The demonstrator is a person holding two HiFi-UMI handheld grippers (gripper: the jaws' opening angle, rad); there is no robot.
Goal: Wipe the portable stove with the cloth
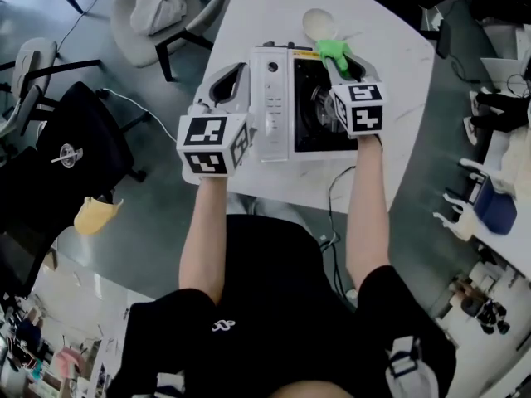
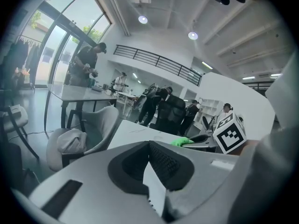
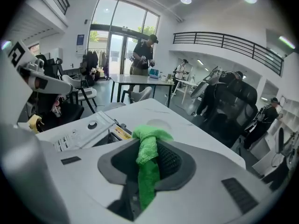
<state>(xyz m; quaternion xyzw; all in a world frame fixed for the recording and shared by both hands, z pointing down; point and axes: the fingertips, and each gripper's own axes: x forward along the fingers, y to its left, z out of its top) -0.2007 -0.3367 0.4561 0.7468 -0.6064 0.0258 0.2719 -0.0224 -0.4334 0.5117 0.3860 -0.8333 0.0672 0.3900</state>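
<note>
Okay, my right gripper (image 1: 338, 60) pinches the bright green fuzzy cloth (image 3: 148, 157) over the far right corner of the white boxy portable stove (image 1: 282, 98). The wipe should run back toward me and leftward. My left gripper (image 1: 232, 77), jaws together, sits beside its left edge.

White table (image 1: 390, 65), portable stove (image 1: 274, 114) resting on it, pale round disc (image 1: 315, 21) just beyond

Head view: overhead, steeply down on surface (image 1: 390, 65). Both gripper views: low, close, facing far; right one shares portable stove (image 1: 272, 106) with head view.
</note>
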